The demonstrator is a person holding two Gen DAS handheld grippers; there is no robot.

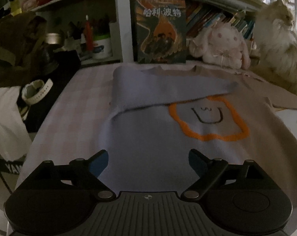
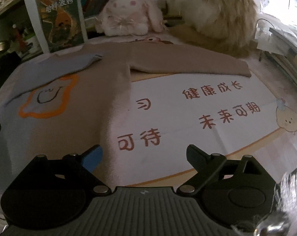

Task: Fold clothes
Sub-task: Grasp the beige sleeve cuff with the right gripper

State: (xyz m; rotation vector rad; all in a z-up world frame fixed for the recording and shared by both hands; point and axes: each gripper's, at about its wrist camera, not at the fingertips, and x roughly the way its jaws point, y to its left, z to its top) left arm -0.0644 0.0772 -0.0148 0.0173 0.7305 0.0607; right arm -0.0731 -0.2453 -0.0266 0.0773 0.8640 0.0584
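Cluttered desk, printed mat underneath — sweater lies flat on it, left sleeve folded across chest, right sleeve still out. Soft, limp knit; pinch right cuff. Left gripper and right gripper both spread, empty.

A two-tone knit sweater, soft blue on one half and beige on the other, lies flat and face up. Its chest carries an orange wavy outline enclosing a small black smiling face. The blue sleeve is folded diagonally across the chest, its cuff just above the orange outline. The beige sleeve is spread straight out sideways, unfolded.
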